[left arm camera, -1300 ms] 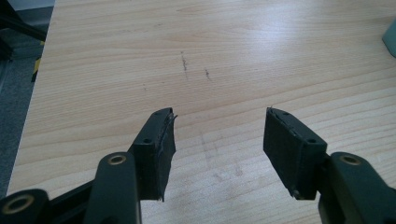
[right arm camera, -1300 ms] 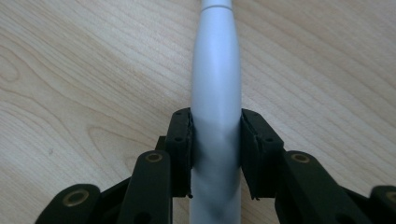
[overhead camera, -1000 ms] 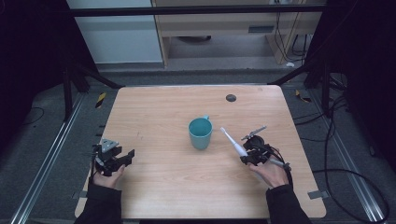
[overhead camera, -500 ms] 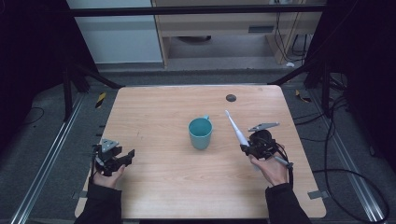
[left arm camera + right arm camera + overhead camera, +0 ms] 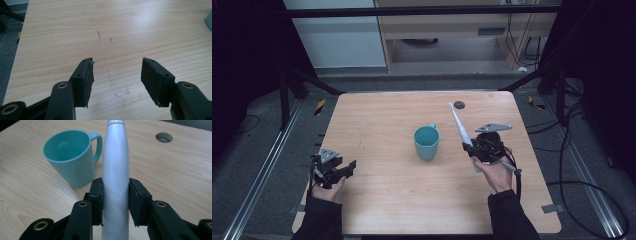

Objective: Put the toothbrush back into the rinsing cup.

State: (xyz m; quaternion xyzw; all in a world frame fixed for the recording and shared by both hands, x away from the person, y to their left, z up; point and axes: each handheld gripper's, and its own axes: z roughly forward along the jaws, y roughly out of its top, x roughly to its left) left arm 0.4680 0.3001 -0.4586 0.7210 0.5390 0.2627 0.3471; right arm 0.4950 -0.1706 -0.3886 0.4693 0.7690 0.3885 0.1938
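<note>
Your right gripper (image 5: 468, 146) has its jaws clamped on the thick white body of the electric toothbrush (image 5: 115, 175), which you hold off the table (image 5: 382, 125) with its thin neck slanting up toward eleven o'clock in the high view. The brush sits just at three o'clock of the mug (image 5: 426, 142), apart from it, and the head end stands higher than the rim.

The grip is the first worry. The body is smooth and tapers toward the neck, and the pads (image 5: 97, 195) catch it low on the handle, so most of its length hangs ahead of the jaws. If you swing fast or tip it sharply, it may pivot or slide between the pads. The second risk is the mug itself: it looks light and stands free, handle (image 5: 98, 142) turned toward twelve o'clock in the high view. Come in low from three o'clock and the brush would likely strike the rim and push or topple it. Lift clear before you lower anything in.

The teal mug looks empty in the right gripper view; you see its bare bottom.

Your left gripper (image 5: 116, 75) rests near the eight o'clock corner of the table, jaws spread wide with nothing between them, well apart from the mug. A small round hole (image 5: 459, 104) sits near the far edge.
</note>
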